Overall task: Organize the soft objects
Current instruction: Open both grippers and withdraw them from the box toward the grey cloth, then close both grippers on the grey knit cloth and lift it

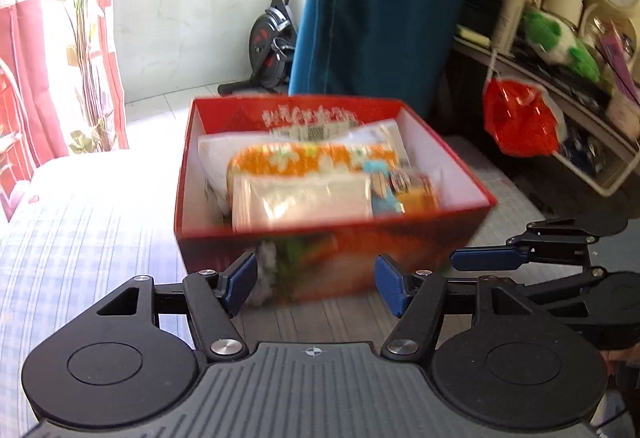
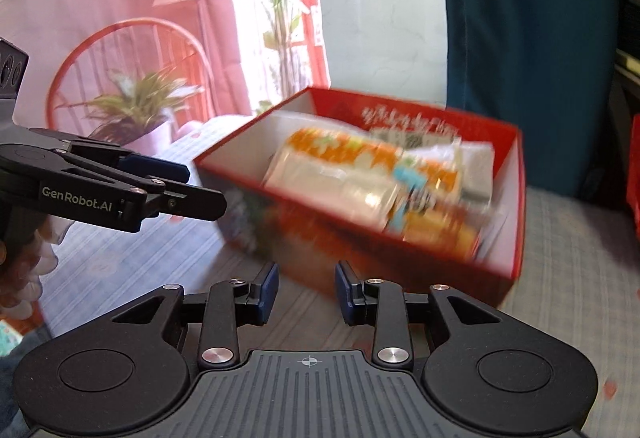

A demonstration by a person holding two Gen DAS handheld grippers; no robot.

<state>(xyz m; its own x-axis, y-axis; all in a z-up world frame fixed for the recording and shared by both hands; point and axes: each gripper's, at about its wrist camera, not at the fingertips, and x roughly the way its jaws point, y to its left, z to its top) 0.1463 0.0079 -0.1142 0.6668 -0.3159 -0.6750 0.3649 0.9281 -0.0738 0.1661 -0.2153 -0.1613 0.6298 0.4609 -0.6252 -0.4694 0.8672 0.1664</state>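
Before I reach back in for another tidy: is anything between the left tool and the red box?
Nothing visible. The left tool stands open and empty just short of the red box, only checked bedcover beneath.

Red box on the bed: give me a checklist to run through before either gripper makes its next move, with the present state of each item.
1. Left gripper empty, its jaws apart with nothing between them: ok.
2. Right gripper empty, jaws apart by a narrower gap: ok.
3. Red box upright on the checked bedcover, top open: ok.
4. Soft packs inside the box, the orange flowered pack and the clear-wrapped white pack in front of it, sit below the rim: ok.
5. How neatly the packs lie: cannot tell, both views are blurred.
6. Grippers apart from each other and not touching the box: ok.
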